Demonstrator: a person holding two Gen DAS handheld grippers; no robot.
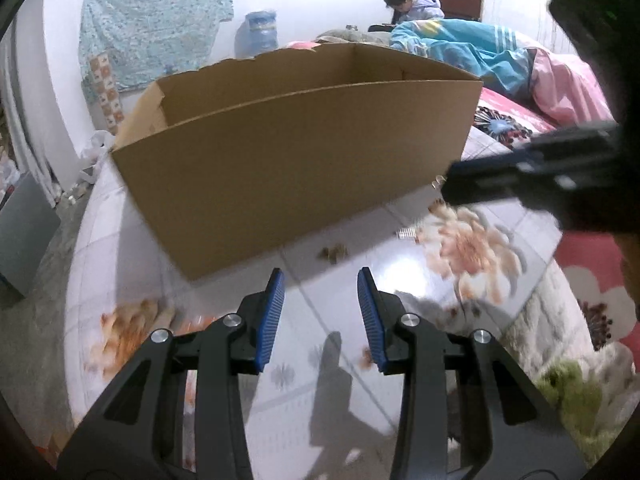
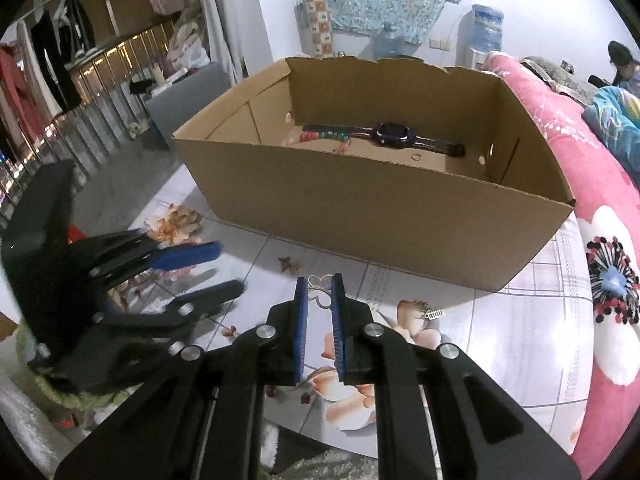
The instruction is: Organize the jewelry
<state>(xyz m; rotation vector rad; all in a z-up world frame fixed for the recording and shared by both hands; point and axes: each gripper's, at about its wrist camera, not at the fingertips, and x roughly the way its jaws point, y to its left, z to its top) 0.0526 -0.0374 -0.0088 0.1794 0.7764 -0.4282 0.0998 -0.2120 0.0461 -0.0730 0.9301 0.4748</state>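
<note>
- Blue-padded jaws of my right gripper (image 2: 319, 286) stand narrow, pinched on a thin silvery wire piece (image 2: 318, 285), heart-looped by the look of it, at the very tips.
- My left gripper (image 1: 321, 276) is part-open with nothing between the pads, low over the floral tabletop (image 1: 340, 360).
- Loose on the cloth just ahead: a small brownish trinket (image 2: 291, 265), and a tiny silver comb-like charm (image 2: 436, 314) off to the right.
- Beyond them, the cardboard box (image 2: 360, 208), open-topped.
- Inside it already: a dark watch (image 2: 394, 135), a beaded strand (image 2: 324, 136), a small ring (image 2: 417, 156).
- Step in hand, I judge: carrying the wire piece to the box.
- Next calls for clearing the near wall, then letting go above the floor of it. Piece is light and could snag on the pad ribs.
</note>
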